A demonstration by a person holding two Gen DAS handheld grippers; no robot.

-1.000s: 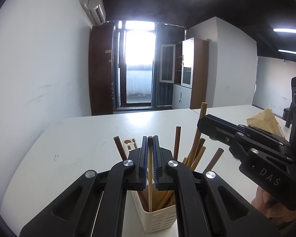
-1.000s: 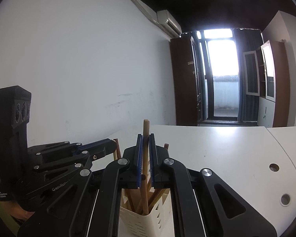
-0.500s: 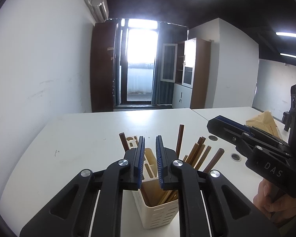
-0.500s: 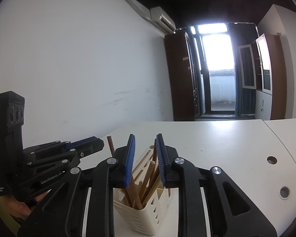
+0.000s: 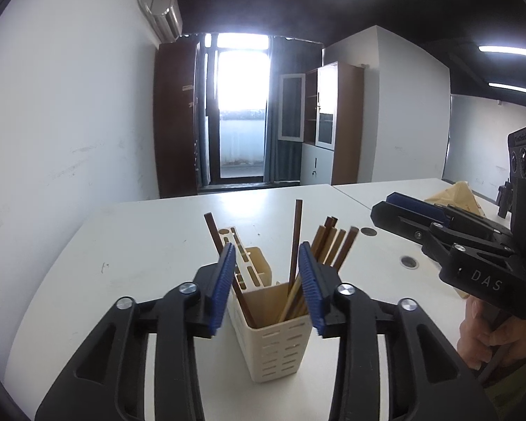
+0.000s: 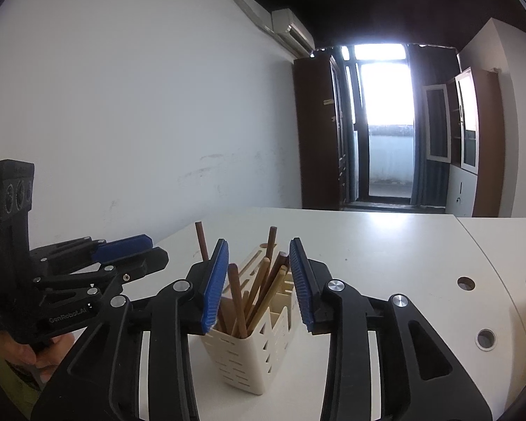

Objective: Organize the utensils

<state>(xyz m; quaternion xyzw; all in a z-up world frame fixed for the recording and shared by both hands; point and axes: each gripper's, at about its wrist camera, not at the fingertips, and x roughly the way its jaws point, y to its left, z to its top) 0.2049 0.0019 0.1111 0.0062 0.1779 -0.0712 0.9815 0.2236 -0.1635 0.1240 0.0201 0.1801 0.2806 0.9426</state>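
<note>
Change: a second ago each of my tongs pinched a chopstick upright over the cream slotted plastic utensil holder (image 5: 277,329); both sticks have since dropped in.
Left tongs (image 5: 267,282): jaws opening, nothing between the blue pads, poised just above the holder's near rim.
Right tongs (image 6: 257,282): jaws opening too, empty, also just above the holder.
Wooden chopsticks (image 5: 328,242): bundle of brown and tan sticks standing tilted inside the holder, tips fanned above its rim.
Holder: upright on the white surface (image 5: 140,245), directly under both tongs.
Meaning: I judge this pair delivered; whether more loose utensils wait beyond the holder I cannot tell.
</note>
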